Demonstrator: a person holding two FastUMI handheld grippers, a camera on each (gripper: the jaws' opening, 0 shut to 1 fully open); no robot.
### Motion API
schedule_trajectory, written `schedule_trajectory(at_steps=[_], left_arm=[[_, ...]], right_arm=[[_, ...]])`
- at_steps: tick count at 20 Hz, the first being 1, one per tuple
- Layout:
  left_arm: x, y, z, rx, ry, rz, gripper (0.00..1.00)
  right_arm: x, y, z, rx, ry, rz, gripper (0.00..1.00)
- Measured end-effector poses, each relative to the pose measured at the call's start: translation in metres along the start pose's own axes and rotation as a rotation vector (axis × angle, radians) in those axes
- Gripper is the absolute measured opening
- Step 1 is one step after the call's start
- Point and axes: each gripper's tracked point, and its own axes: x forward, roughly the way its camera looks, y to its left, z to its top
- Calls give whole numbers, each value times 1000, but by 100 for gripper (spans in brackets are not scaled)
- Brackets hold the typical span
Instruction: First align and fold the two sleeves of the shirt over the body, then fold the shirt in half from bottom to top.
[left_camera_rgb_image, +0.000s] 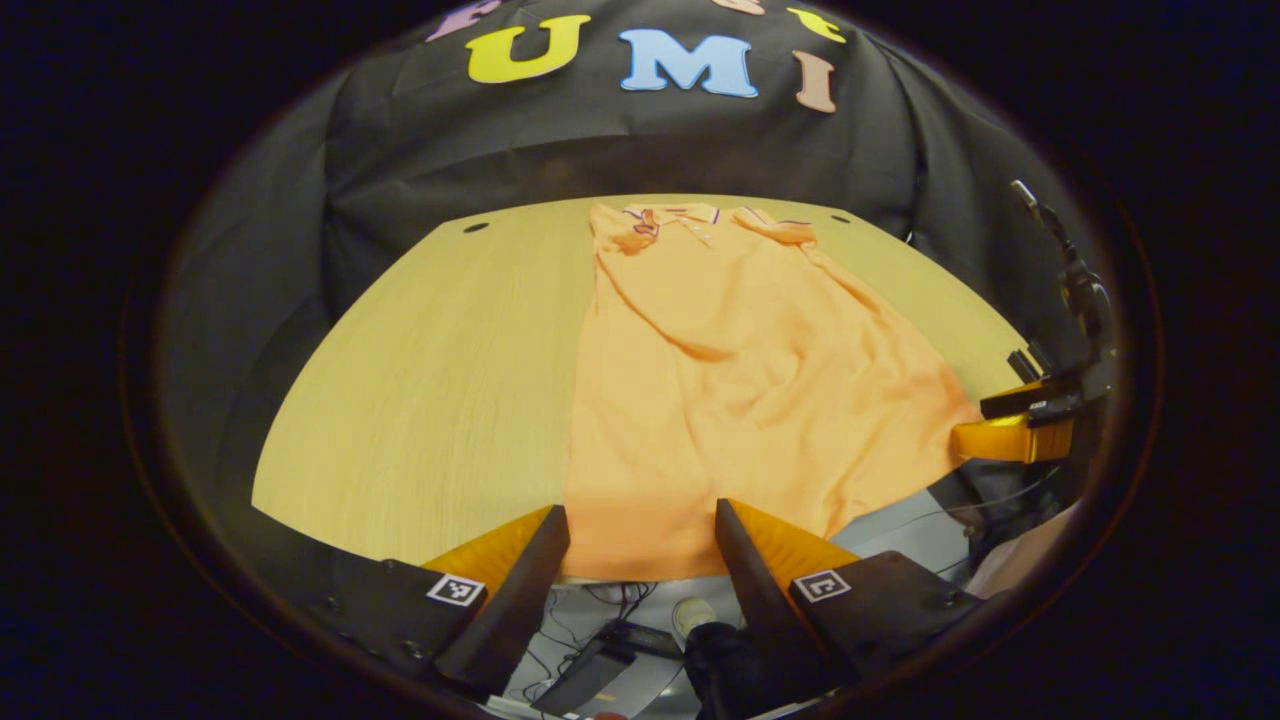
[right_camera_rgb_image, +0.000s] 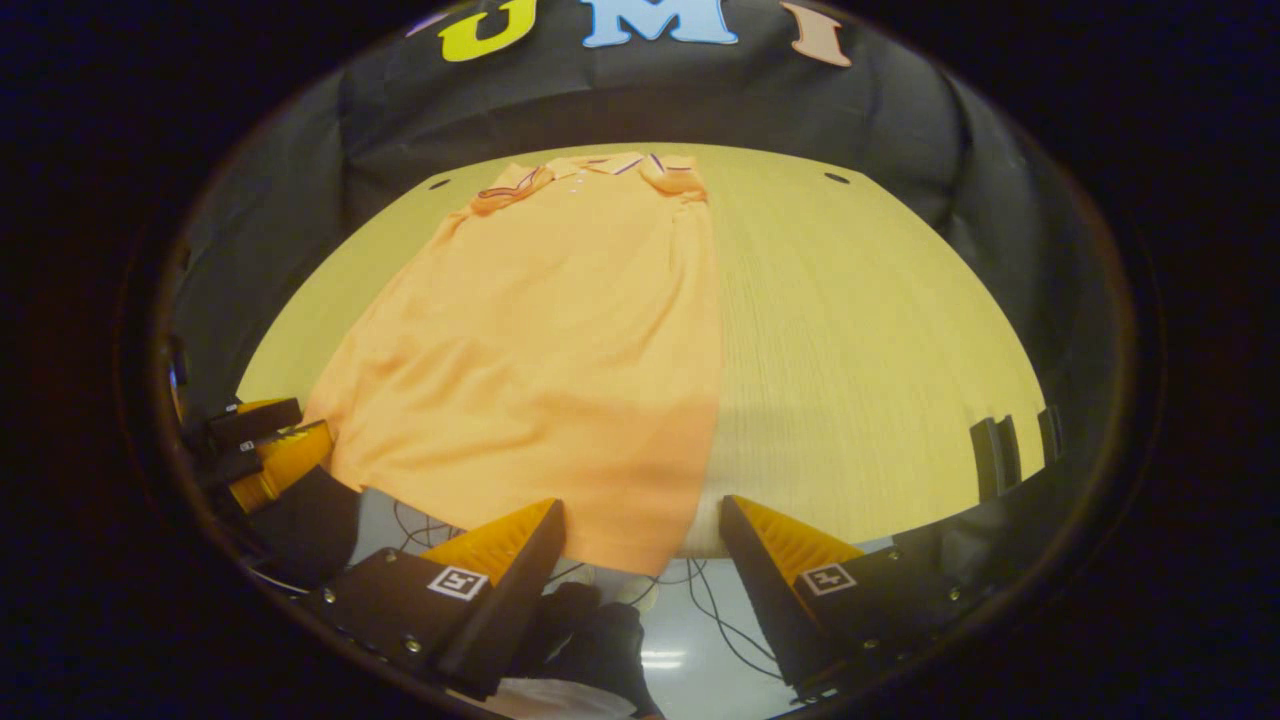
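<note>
An orange polo shirt (left_camera_rgb_image: 730, 380) lies flat on the wooden table (left_camera_rgb_image: 440, 380), collar at the far side and hem hanging slightly over the near edge. Both short sleeves look folded in near the collar (right_camera_rgb_image: 600, 165). My left gripper (left_camera_rgb_image: 640, 508) stands open at the near edge, its fingers either side of the hem's left part, nothing held. In the right gripper view, my right gripper (right_camera_rgb_image: 640, 502) is open too, straddling the shirt's (right_camera_rgb_image: 540, 330) near right corner. The right gripper (left_camera_rgb_image: 1015, 425) also shows at the shirt's far corner, and the left gripper (right_camera_rgb_image: 265, 440) by the other corner.
Bare wood lies left of the shirt in the left gripper view and to its right (right_camera_rgb_image: 860, 330) in the right gripper view. Two small holes (left_camera_rgb_image: 476, 227) mark the table's far edge. Black clamps (right_camera_rgb_image: 1000, 455) sit at the right rim. Cables (right_camera_rgb_image: 700, 590) lie on the floor below.
</note>
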Motion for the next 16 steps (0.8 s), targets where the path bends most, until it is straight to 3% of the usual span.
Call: schedule_trajectory(at_steps=[3,6,7,9,10,11,12,14,15,16], left_arm=[[3,-5,-1,26,-8,1,96],[6,-9,-1,27,-8,-2,94],[7,-13,1,30,-9,-7,83],[8,-19,1,49,-9,-12,58],[8,-21,2,55,-12,-10,47],[8,-25,1,61,-12,-16,29],[9,-27,1,68,-10,-12,24],[8,-29,2,88,-8,-2,17],[9,-29,3,94,-6,8,8],[8,-30,2,98,2,14,8]], right_arm=[[2,4,-1,-37,1,-1,97],[2,6,0,-49,8,10,79],[4,4,-1,-40,6,8,77],[3,4,1,23,1,22,36],[5,3,1,35,0,33,35],[2,-4,1,64,-1,17,35],[1,-2,2,114,-8,37,9],[6,0,-4,169,-1,80,8],[4,2,2,199,-3,105,3],[2,3,1,213,1,130,3]])
